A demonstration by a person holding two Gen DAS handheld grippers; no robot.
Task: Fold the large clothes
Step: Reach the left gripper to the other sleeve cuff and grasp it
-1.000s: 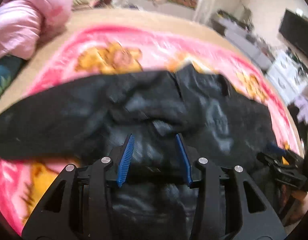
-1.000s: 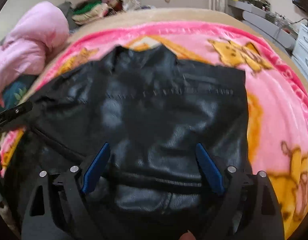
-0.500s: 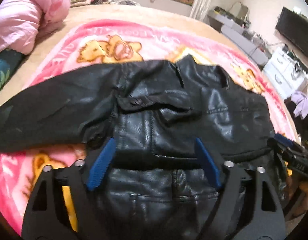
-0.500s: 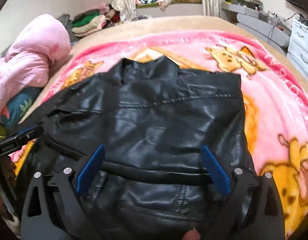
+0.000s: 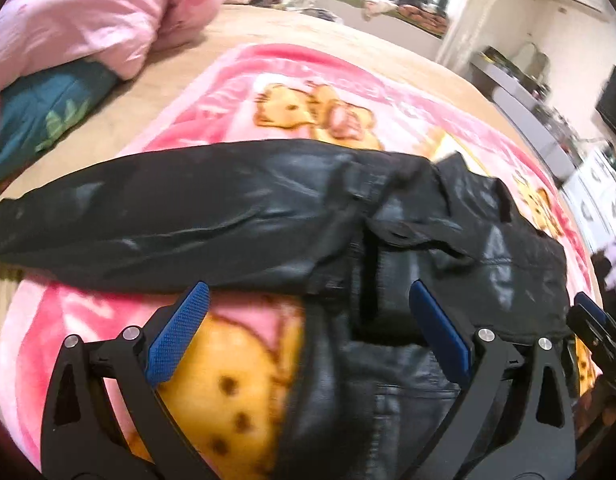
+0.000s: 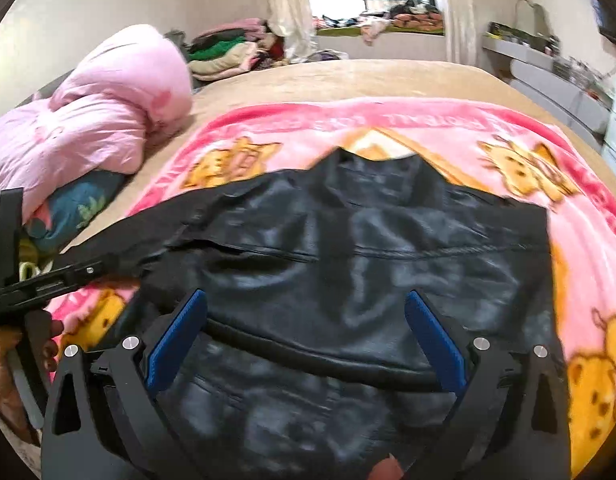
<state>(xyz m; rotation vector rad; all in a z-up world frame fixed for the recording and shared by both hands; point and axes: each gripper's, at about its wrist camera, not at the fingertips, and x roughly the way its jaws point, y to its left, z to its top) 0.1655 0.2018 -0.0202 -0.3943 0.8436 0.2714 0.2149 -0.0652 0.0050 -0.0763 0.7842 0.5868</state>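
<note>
A black leather jacket (image 5: 408,240) lies flat on a pink cartoon blanket (image 5: 300,92) on the bed. One sleeve (image 5: 168,216) stretches out to the left. My left gripper (image 5: 308,320) is open and empty, above the jacket's left edge below the sleeve. In the right wrist view the jacket (image 6: 368,260) fills the middle, its collar (image 6: 372,164) pointing away. My right gripper (image 6: 306,328) is open and empty above the jacket's lower body. The left gripper (image 6: 48,284) shows at that view's left edge.
A pink duvet (image 5: 80,24) and a teal patterned pillow (image 5: 40,116) lie at the bed's left. Stacked clothes (image 6: 228,52) sit by the window. Drawers and a shelf (image 6: 556,80) stand at the right. The beige sheet (image 6: 348,76) extends beyond the blanket.
My left gripper opened wide and moved left, now over the jacket's left edge and the blanket. My right gripper stayed open and drew back a little.
</note>
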